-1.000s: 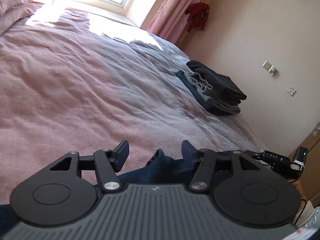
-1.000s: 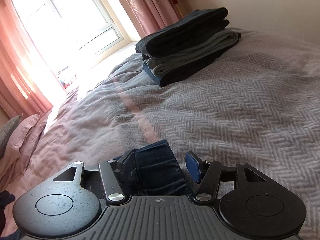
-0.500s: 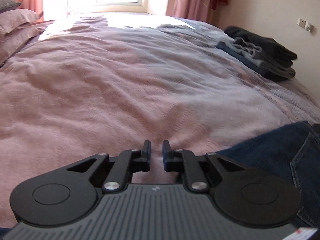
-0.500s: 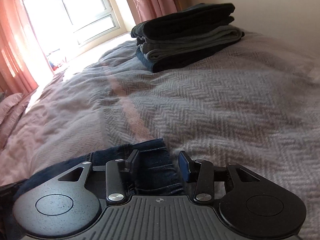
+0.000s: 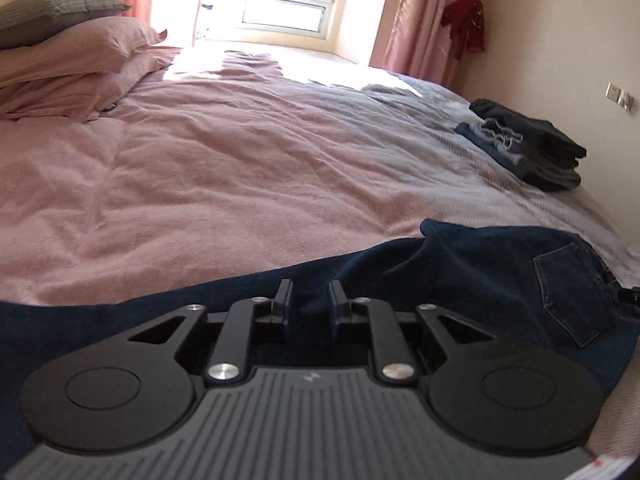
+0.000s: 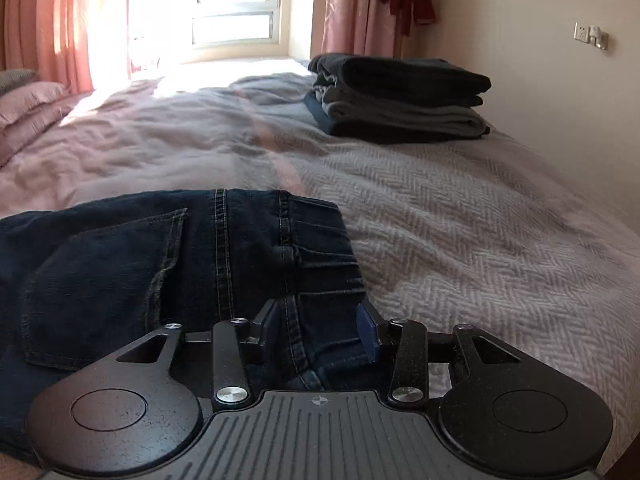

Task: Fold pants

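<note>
Dark blue jeans (image 5: 480,280) lie spread along the near edge of the bed, back pocket (image 5: 572,292) facing up. My left gripper (image 5: 309,300) hovers low over a pant leg. Its jaws stand a narrow gap apart and are opening; denim shows in the gap, but the pads do not visibly pinch it. In the right wrist view the jeans (image 6: 120,260) show their waistband end. My right gripper (image 6: 318,320) is shut on the bunched waistband corner, and denim fills the space between its fingers.
A stack of folded dark and grey pants (image 6: 400,96) sits at the bed's far right near the wall, also visible as the folded stack (image 5: 532,148). Pillows (image 5: 68,48) lie at the far left. Pink cover (image 5: 200,180) and grey herringbone blanket (image 6: 460,220) spread between.
My left gripper swung right, from over the bare pink cover to over the jeans, and its gap widened slightly. My right gripper narrowed onto the waistband a second ago, then rolled level while keeping it.
</note>
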Available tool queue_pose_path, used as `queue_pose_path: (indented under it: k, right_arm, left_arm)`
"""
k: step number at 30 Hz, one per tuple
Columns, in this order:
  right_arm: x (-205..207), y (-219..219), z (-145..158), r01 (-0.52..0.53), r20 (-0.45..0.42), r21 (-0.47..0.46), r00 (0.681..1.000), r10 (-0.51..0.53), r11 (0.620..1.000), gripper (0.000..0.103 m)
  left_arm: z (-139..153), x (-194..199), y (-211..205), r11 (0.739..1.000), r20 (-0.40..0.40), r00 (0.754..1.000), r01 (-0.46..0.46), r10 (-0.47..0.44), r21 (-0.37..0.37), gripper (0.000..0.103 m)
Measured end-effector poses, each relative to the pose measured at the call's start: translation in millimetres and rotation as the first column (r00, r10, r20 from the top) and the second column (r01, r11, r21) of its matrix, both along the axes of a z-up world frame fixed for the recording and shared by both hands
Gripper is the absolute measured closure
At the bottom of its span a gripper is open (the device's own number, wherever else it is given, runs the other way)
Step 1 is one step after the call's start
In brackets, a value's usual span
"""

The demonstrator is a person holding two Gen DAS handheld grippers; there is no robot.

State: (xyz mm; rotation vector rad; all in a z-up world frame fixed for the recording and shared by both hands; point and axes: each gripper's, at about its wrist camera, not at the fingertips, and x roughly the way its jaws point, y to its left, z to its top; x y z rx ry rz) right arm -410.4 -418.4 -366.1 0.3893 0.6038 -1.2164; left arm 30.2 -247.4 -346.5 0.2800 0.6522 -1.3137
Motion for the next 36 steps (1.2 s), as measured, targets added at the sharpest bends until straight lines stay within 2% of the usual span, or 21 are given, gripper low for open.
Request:
queue_pose_path:
  k: [3,5,7,9,10,11,14,20,25,29,36]
  right_arm:
    - [1,35,19,-0.014,-0.022,-0.085,1.0,0.013,0.996,0.065]
    - [7,61,29,-0.072,0.002,-0.128,0.997,0.073,0.989,0.065]
    - [14,79,27,-0.135,0.023,-0.108,0.99,0.138,0.985,0.065]
    - [29,87,9,-0.18,-0.009,-0.024,0.984,0.18,0.983,0.064]
    - [36,87,-2,-0.181,-0.052,0.021,0.982,0.182,0.983,0.064]
    - [42,91,-9,-0.182,-0.086,0.009,0.979,0.183,0.983,0.064]
    - [50,102,4,-0.143,-0.129,0.013,0.981,0.143,0.99,0.064]
    - [53,146,43,-0.14,-0.011,0.068,0.99,0.141,0.988,0.059]
    - [59,199,58,-0.153,0.058,0.097,0.987,0.148,0.983,0.054]
    - [60,236,74,-0.174,0.111,0.103,0.98,0.163,0.979,0.053]
    - [58,284,94,-0.196,0.153,0.079,0.971,0.182,0.977,0.051]
  left_arm:
    - [13,-12,37,0.999,0.066,0.997,-0.023,0.025,-0.033,0.089]
    - [11,-19,58,0.999,0.034,0.999,-0.033,0.034,-0.022,0.088]
    - [-2,-24,71,0.998,0.009,0.999,-0.041,0.041,0.043,0.087]
    - [-15,-31,78,0.989,0.034,0.997,-0.075,0.071,0.127,0.087]
    - [-17,-35,85,0.988,0.045,0.996,-0.078,0.072,0.133,0.087]
    - [-15,-39,91,0.987,0.051,0.996,-0.08,0.074,0.136,0.085]
    - [-2,-44,108,0.984,0.057,0.993,-0.108,0.101,0.142,0.073]
    - [29,-59,145,0.98,0.059,0.99,-0.133,0.126,0.151,0.059]
    - [50,-75,185,0.978,0.071,0.99,-0.135,0.125,0.159,0.05]
    - [65,-86,214,0.981,0.099,0.989,-0.12,0.105,0.155,0.04]
    - [84,-101,252,0.989,0.12,0.99,-0.088,0.074,0.116,0.037]
